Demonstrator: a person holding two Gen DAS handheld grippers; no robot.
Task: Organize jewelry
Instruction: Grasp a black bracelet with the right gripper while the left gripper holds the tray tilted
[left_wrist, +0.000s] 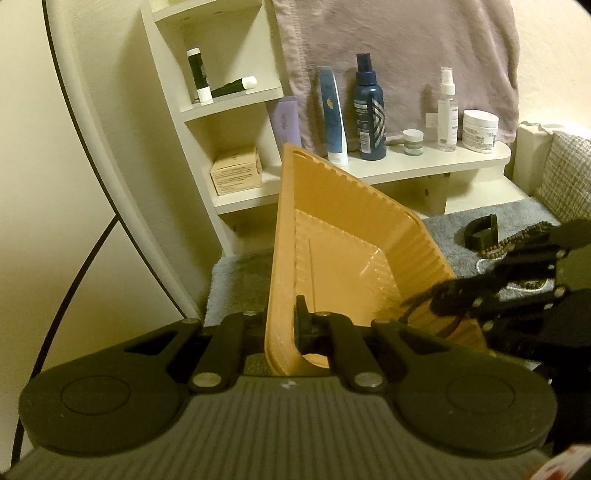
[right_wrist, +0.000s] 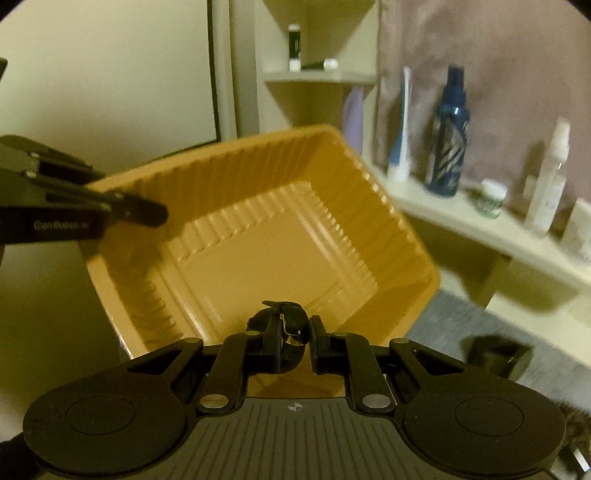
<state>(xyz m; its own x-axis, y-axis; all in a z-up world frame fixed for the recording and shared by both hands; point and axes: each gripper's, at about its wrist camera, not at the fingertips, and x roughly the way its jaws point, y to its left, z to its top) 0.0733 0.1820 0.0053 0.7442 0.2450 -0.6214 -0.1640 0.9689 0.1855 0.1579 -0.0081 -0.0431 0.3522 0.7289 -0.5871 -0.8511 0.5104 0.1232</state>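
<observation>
My left gripper is shut on the near rim of an orange ribbed plastic tray and holds it tilted up off the grey mat. In the right wrist view the tray is open toward me and empty. My right gripper is shut on a black wristwatch and holds it over the tray's near rim; it shows at the right of the left wrist view. Brown bead necklaces and a white bead strand lie on the mat behind it.
A black stand sits on the grey mat. A white shelf carries bottles, a tube and cream jars. A corner shelf unit holds tubes and a box. A curved white frame with a black cable stands left.
</observation>
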